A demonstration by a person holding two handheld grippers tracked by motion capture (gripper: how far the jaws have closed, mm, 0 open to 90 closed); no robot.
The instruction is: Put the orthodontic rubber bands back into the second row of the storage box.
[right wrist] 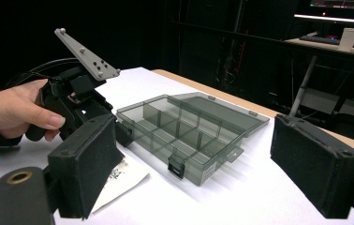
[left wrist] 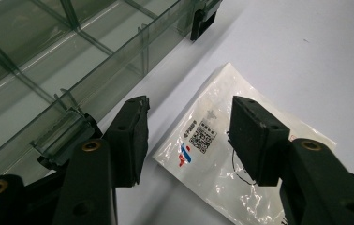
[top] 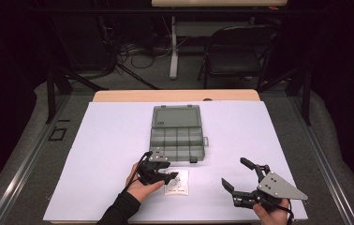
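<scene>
Left gripper view showed the left hand-held gripper (left wrist: 187, 140) with jaws apart over the small clear plastic packet (left wrist: 222, 154) lying flat on the white tabletop (left wrist: 306, 61), where pads might slip off the thin film.

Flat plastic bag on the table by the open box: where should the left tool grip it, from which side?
Judging by its pose, take the plastic bag at its near edge, coming from above. It lies flat on the white sheet, so there is no side face to pinch. The left tool already straddles that end, open, pads not pressing. Stay clear of the compartment box.
</scene>
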